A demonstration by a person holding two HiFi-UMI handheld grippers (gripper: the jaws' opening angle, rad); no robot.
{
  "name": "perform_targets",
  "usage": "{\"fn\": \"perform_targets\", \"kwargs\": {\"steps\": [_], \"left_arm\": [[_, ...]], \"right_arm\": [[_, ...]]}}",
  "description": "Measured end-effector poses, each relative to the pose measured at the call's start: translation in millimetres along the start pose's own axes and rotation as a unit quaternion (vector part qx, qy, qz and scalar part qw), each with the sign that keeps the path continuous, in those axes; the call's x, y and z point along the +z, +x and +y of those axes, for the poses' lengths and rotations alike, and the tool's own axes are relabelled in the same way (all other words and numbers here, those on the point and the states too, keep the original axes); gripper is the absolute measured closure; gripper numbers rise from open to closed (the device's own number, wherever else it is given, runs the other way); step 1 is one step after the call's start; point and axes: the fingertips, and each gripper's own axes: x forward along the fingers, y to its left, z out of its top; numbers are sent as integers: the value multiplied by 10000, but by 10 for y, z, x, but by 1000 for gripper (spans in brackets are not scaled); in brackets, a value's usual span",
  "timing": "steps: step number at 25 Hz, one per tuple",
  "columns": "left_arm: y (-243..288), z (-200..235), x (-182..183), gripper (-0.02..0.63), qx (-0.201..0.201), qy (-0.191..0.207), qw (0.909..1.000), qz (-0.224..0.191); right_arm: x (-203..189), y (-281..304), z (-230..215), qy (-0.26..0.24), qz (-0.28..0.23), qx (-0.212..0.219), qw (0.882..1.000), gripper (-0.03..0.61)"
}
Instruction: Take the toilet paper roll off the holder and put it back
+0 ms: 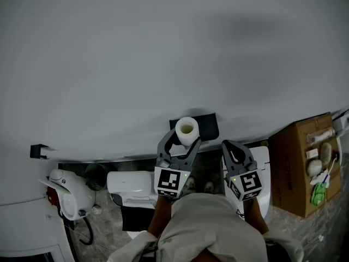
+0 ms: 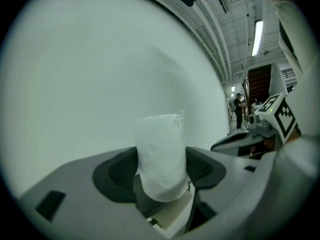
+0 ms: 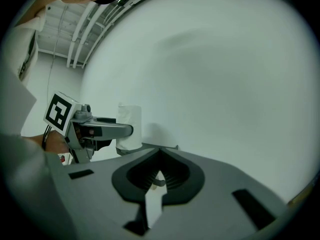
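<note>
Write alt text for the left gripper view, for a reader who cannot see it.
The jaws of the left gripper hold a white toilet paper roll upright between their dark pads, in front of a pale wall. At the right edge, the right gripper shows with its marker cube.

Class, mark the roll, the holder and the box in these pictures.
roll [image 1: 187,138], head view, white paper.
holder [image 1: 209,127], head view, black plate.
box [image 1: 290,168], head view, brown side.

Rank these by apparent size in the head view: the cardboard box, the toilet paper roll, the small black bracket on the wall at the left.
1. cardboard box
2. toilet paper roll
3. black bracket
</note>
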Motion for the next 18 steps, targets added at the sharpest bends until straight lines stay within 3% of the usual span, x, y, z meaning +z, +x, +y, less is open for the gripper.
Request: {"fn": "perform_targets", "kwargs": {"steps": [18], "left_arm": [[211,-21,-151,316,-1,161,9994,292]], "right_arm": [[-42,38,-92,70,74,-101,9999,581]]}}
